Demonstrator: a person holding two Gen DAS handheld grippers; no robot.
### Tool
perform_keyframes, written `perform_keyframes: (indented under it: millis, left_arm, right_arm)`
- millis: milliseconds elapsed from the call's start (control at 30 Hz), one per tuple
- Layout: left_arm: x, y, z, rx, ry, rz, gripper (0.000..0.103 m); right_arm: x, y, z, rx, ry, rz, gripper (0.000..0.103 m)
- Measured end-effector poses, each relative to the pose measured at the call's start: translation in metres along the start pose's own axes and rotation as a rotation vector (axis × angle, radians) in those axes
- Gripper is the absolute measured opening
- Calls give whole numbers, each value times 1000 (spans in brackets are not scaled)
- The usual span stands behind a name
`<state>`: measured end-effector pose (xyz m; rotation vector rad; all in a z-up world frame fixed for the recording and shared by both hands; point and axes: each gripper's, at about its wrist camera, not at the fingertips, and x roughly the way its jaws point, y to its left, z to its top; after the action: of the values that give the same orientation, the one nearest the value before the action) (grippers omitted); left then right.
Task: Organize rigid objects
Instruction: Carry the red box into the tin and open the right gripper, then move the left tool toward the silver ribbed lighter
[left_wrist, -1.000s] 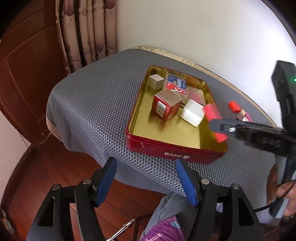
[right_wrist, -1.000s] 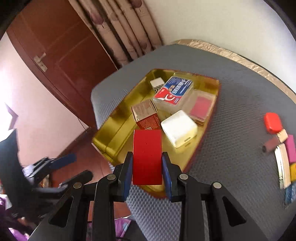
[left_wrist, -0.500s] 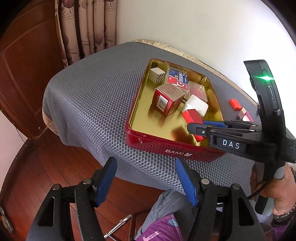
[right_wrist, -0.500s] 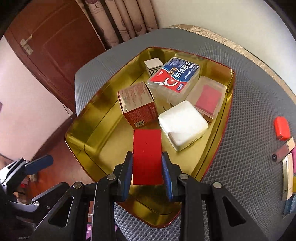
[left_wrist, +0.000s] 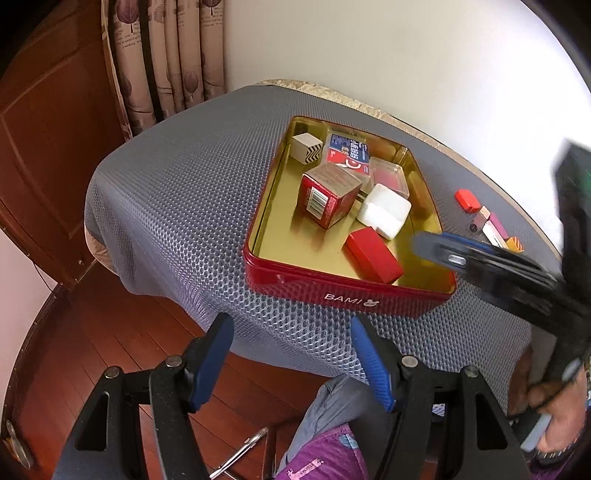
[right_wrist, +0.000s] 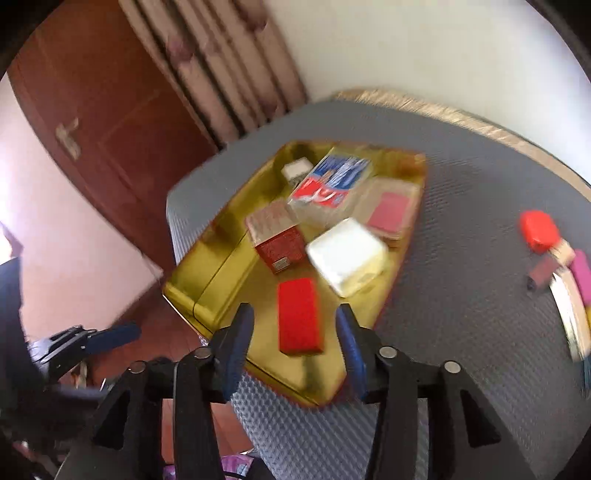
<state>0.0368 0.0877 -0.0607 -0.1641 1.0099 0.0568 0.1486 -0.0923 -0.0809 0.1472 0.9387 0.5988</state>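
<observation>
On the grey table mat (left_wrist: 177, 206), one red tin (left_wrist: 332, 291) holds six small boxes, among them one flat red block (right_wrist: 299, 317) lying free. Right gripper (right_wrist: 295, 325), jaws just opening, straddles it without touching. Left gripper (left_wrist: 291, 354) hangs spread and empty.

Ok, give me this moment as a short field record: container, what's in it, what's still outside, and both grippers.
container: red tin with gold inside, on the grey mat
in tin: red block, white box, red carton, blue-red packet, clear case, small striped cube
outside tin: small items on the mat, right of the tin
right gripper: jaws have just been opening; red block lies free between them
left gripper: open, empty, off the table's near edge
</observation>
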Motion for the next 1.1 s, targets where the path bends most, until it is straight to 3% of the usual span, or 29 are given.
perform_keyframes:
  millis: [67, 200, 233, 367, 433, 533, 800, 900, 1033, 1100]
  left_arm:
    - [0, 0, -1, 3, 1, 0, 68]
    - [1, -5, -3, 19, 9, -2, 68]
    - [1, -7, -4, 23, 9, -1, 68]
    - [1, -18, -7, 63, 6, 1, 68]
    - [0, -28, -11, 103, -4, 5, 68]
    - [-4, -44, -18, 176, -20, 4, 68]
    - [-14, -99, -40, 377, -59, 2, 68]
    - [-15, -121, -30, 389, -37, -58, 68]
    - [-7, -156, -3, 383, 10, -170, 68]
    - [4, -177, 15, 376, 44, -218, 68]
  right_arm:
    - [-24, -15, -17, 40, -73, -58, 65]
    - [-80, -64, -61, 199, -198, -121, 68]
    - [-89, -77, -70, 227, -201, -164, 72]
    - [-117, -132, -112, 265, -149, -474, 72]
    - [-126, -154, -126, 292, -131, -554, 72]
    - [-142, -179, -132, 357, -160, -540, 73]
    - [-124, -192, -100, 245, -152, -485, 73]
    - [-121, -201, -95, 256, -150, -475, 73]
    - [-138, -218, -107, 358, -227, -464, 73]
    - [-137, -217, -107, 382, -258, -474, 80]
